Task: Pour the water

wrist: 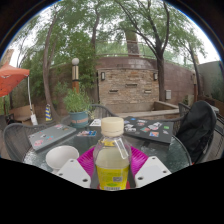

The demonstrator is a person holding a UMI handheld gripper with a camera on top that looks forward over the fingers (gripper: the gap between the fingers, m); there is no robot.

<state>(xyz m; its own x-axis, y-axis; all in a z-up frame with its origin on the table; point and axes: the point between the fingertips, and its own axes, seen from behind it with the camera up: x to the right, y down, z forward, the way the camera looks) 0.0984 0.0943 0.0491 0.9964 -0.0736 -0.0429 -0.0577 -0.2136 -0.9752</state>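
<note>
While scattered cards (150,128) and a potted plant (78,104) crowd the glass surface (160,150) beyond, the jaws (112,172) grip a bottle (112,158) upright, its long axis vertical and its white cap (112,126) pointing skyward, pink pads (88,158) pressed to either side. A white bowl (62,156) sits just left of the bottle, a dark chair (196,128) stands to the right, and a stone structure (128,82) rises among trees behind. The bottle's base is cut off from view, its label is too small to read, and the small items on the far surface are hard to make out.
</note>
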